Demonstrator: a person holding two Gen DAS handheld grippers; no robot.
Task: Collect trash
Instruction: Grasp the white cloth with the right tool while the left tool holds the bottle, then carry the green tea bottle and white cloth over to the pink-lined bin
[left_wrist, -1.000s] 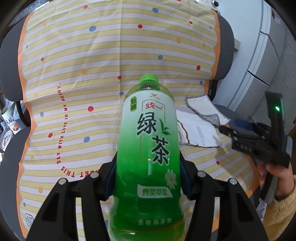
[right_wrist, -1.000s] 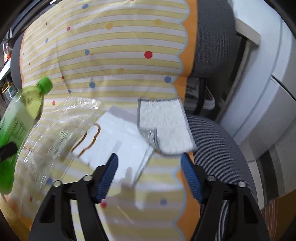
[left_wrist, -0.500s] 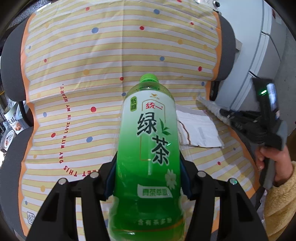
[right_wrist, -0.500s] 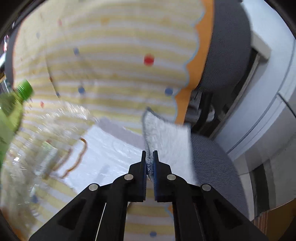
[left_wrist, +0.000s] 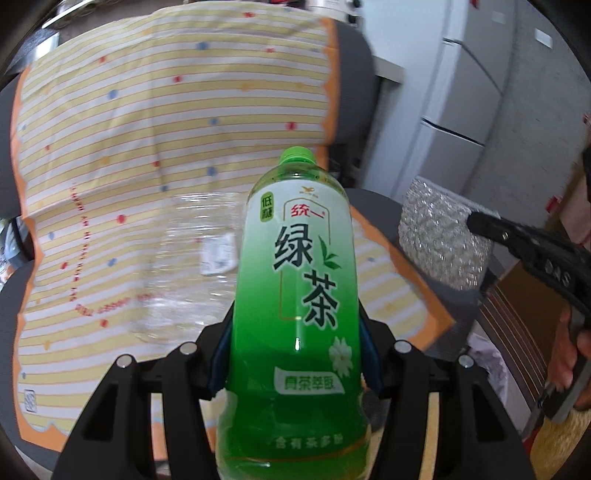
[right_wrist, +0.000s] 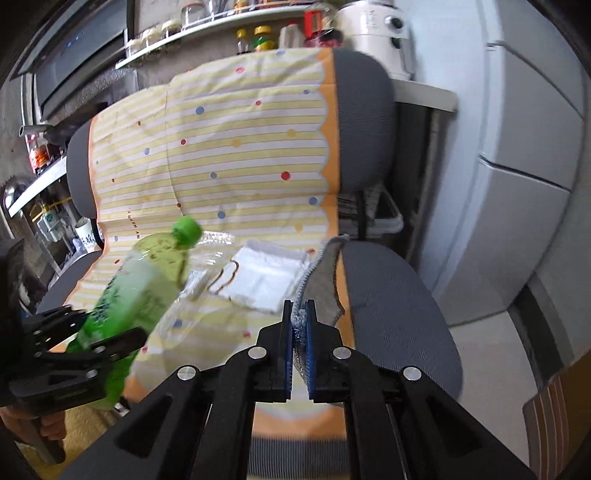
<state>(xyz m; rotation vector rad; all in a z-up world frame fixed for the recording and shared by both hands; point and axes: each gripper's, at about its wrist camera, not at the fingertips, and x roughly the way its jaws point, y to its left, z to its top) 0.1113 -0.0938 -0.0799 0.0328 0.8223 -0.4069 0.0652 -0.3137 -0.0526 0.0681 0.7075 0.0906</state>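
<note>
My left gripper (left_wrist: 293, 354) is shut on a green tea bottle (left_wrist: 295, 295) with a green cap and holds it upright above the chair seat; the bottle also shows in the right wrist view (right_wrist: 136, 291). My right gripper (right_wrist: 299, 325) is shut on a grey-edged white cloth (right_wrist: 317, 273), lifted off the seat; it hangs from the jaws in the left wrist view (left_wrist: 439, 240). A clear plastic bag (left_wrist: 184, 266) and a white paper bag (right_wrist: 262, 277) lie on the yellow striped cover (right_wrist: 229, 155).
The striped cover drapes a grey office chair (right_wrist: 391, 302). White cabinets (right_wrist: 517, 155) stand to the right. A shelf with jars and bottles (right_wrist: 258, 33) runs behind the chair. A striped cardboard box (left_wrist: 517, 314) sits at the lower right.
My right gripper closed on the cloth and lifted it up and back off the seat. Both grippers pulled away from the chair, the left still holding the bottle.
</note>
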